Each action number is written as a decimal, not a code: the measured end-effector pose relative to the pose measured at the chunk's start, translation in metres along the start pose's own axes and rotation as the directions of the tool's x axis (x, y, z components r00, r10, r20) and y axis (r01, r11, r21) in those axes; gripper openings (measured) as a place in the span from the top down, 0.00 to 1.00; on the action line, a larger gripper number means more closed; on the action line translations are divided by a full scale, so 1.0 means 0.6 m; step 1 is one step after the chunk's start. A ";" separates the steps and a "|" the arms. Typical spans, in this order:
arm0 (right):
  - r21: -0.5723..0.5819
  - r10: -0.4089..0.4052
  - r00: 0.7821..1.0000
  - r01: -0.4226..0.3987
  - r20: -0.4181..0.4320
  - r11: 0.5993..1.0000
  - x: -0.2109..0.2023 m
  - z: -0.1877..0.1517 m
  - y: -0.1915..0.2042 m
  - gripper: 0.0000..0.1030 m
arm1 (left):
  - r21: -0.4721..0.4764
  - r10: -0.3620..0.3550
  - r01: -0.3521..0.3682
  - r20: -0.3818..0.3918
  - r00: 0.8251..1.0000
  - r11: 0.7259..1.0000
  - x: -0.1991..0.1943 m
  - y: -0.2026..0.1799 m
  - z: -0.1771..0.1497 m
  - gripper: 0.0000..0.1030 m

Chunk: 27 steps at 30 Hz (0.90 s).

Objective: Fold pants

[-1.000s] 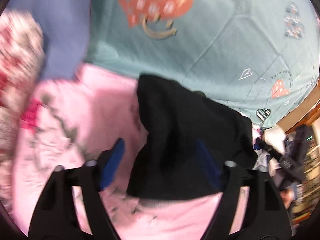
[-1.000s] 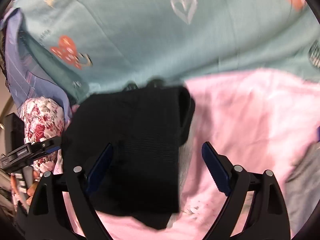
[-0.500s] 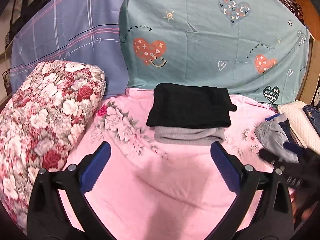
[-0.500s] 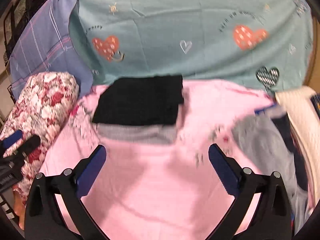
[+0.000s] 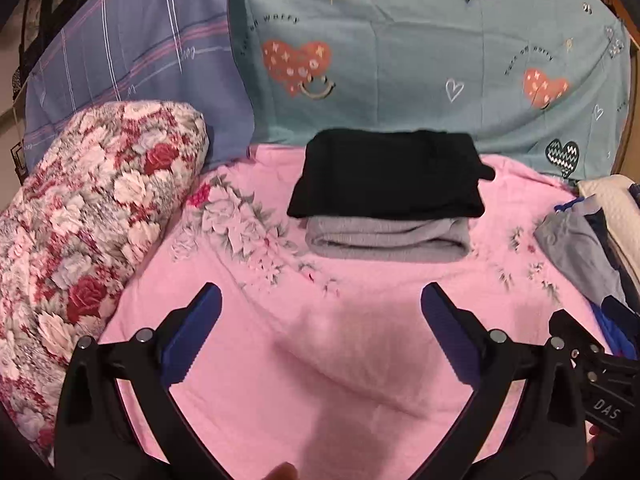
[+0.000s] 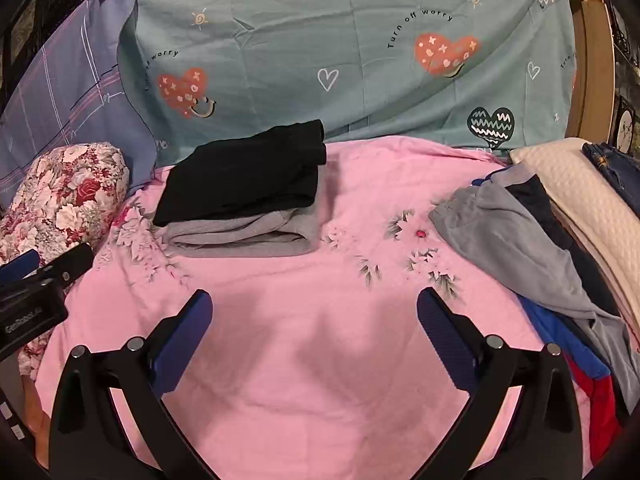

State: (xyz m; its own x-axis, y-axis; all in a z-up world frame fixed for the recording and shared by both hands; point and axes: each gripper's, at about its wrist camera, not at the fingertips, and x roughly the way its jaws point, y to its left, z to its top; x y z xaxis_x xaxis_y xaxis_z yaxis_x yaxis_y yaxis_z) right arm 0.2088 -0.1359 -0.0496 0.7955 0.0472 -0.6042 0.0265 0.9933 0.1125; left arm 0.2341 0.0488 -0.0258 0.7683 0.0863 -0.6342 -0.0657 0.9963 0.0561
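Folded black pants [image 5: 388, 174] lie on top of a folded grey garment [image 5: 386, 236] at the far middle of the pink bedspread [image 5: 320, 360]. The same stack shows in the right wrist view, black pants [image 6: 244, 178] over the grey garment [image 6: 244, 234]. My left gripper [image 5: 320, 304] is open and empty, well short of the stack. My right gripper [image 6: 314, 304] is open and empty too, over bare pink spread. A loose pile of unfolded grey and blue clothes [image 6: 516, 240] lies at the right.
A floral bolster [image 5: 80, 216] lies along the left. Teal heart-print pillows [image 5: 420, 52] and a purple plaid pillow [image 5: 128, 52] stand at the back. A cream blanket [image 6: 580, 208] and jeans [image 6: 612, 168] sit at the far right.
Both grippers let go of the black pants on the grey garment and pulled back toward the near side of the bed. The stack now lies farther away.
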 end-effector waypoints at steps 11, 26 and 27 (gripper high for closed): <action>-0.006 -0.001 0.997 0.001 -0.080 1.000 0.045 -0.048 -0.002 0.01 | 0.049 -0.004 0.002 0.036 0.999 0.999 0.010 -0.014 -0.038 0.02; -0.105 -0.050 0.999 0.047 -0.023 0.993 0.027 -0.052 0.026 0.01 | -0.001 -0.047 0.047 0.013 0.999 0.999 0.012 0.004 -0.038 0.02; -0.106 -0.050 0.999 0.048 -0.021 0.993 0.027 -0.052 0.026 0.01 | -0.005 -0.052 0.052 0.013 0.999 0.999 0.012 0.005 -0.038 0.02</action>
State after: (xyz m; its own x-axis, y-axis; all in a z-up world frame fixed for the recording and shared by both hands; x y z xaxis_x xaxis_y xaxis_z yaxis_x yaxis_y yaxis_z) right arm 0.2030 -0.1160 -0.0823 0.7800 -0.0005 -0.6258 0.0001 1.0000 -0.0007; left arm 0.2250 0.0527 -0.0478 0.7790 0.0348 -0.6261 -0.0289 0.9994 0.0196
